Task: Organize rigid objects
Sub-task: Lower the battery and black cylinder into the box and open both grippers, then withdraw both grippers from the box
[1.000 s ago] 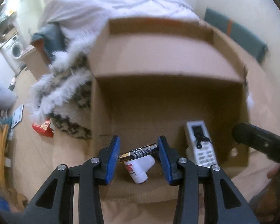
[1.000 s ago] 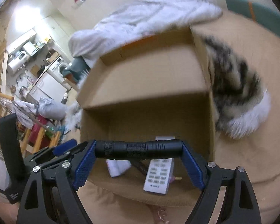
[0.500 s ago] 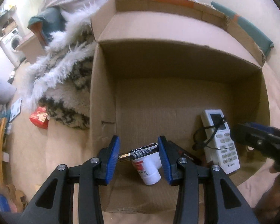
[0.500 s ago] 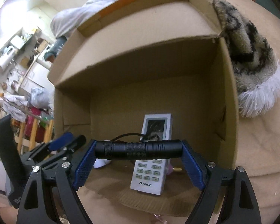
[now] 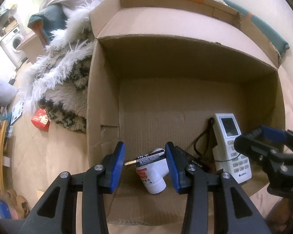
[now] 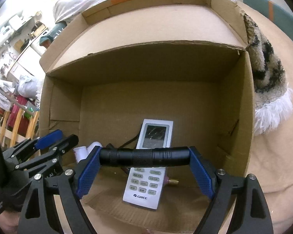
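Hovering over cardboard box [image 5: 103,89] near edge. Left gripper [image 5: 145,162] clamping battery [image 5: 144,159] end to end; right gripper [image 6: 144,157] pinching flashlight [image 6: 144,154] likewise. Both judged rigid, smooth, roll-prone. Gripping flashlight's knurled band advisable. Remote [image 6: 148,159] lying inside box.

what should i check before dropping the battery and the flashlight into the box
1. Left gripper grips the battery end to end, though it sits tilted: ok.
2. Right gripper clamps the black flashlight by both ends: ok.
3. Both grippers are past the near edge of the cardboard box: ok.
4. Landing spot under the battery: the white bottle lies right below it: not ok, shift toward the bare floor on the left.
5. Landing spot under the flashlight: the remote lies directly below: not ok.
6. Height above the box floor: cannot tell.
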